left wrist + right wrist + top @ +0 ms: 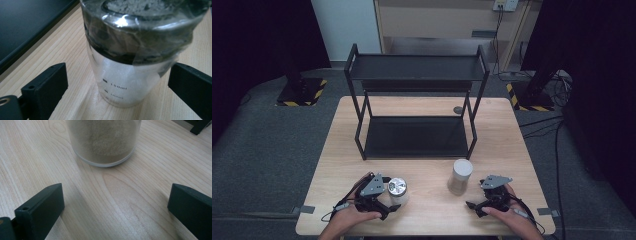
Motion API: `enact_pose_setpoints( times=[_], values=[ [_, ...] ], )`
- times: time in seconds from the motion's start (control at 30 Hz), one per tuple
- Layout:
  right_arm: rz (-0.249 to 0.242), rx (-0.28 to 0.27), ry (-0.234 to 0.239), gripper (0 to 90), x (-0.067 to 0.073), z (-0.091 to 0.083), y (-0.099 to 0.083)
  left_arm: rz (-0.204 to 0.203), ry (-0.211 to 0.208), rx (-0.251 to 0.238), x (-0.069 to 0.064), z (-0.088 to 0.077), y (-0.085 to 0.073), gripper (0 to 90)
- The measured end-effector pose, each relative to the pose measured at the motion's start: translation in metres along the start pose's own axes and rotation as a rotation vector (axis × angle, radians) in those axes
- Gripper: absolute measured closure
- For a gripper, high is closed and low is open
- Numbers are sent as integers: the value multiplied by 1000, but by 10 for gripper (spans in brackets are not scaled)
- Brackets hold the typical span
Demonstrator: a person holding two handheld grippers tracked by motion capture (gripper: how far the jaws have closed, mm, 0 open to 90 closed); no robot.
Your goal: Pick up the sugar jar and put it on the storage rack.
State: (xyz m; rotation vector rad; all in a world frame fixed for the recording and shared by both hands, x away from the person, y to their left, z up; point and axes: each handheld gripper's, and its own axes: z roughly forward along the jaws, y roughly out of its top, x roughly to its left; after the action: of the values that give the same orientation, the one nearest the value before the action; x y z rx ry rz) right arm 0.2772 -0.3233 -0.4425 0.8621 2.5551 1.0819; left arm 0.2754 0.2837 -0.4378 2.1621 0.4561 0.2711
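A clear measuring jar (397,190) with a shiny lid wrapped in film stands at the table's front left; its printed millilitre marks show on the glass (120,82). My left gripper (388,206) is open, one jaw on each side of the jar, neither touching it. A second jar (460,176) with a white lid, holding tan powder (103,140), stands at the front right. My right gripper (476,207) is open just short of it, with bare wood between its jaws.
A black two-tier metal rack (416,107) stands on the far half of the wooden table (427,215), its lower shelf (25,22) close to the left jar. A small dark round spot (458,110) lies by the rack's right rear leg.
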Motion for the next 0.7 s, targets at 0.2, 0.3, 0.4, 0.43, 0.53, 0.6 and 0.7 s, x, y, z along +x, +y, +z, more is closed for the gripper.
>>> enact_pose_setpoints(
  times=[0.2,0.3,0.4,0.43,0.53,0.6,0.7],
  values=[
    [0,0,0,12,0,0,0,13,-1,5,-2,9,2,29],
    [0,0,0,12,0,0,0,16,-6,-7,-2,11,1,56],
    [0,0,0,12,0,0,0,20,-15,-13,-2,13,0,107],
    [-1,0,0,12,0,0,0,22,-17,-15,-2,14,0,121],
    [-1,0,0,12,0,0,0,20,-22,-19,-1,16,0,165],
    [-1,0,0,12,0,0,0,18,-18,-18,-1,17,-1,195],
    [-1,0,0,12,0,0,0,11,-23,-21,1,17,-2,252]
  ],
)
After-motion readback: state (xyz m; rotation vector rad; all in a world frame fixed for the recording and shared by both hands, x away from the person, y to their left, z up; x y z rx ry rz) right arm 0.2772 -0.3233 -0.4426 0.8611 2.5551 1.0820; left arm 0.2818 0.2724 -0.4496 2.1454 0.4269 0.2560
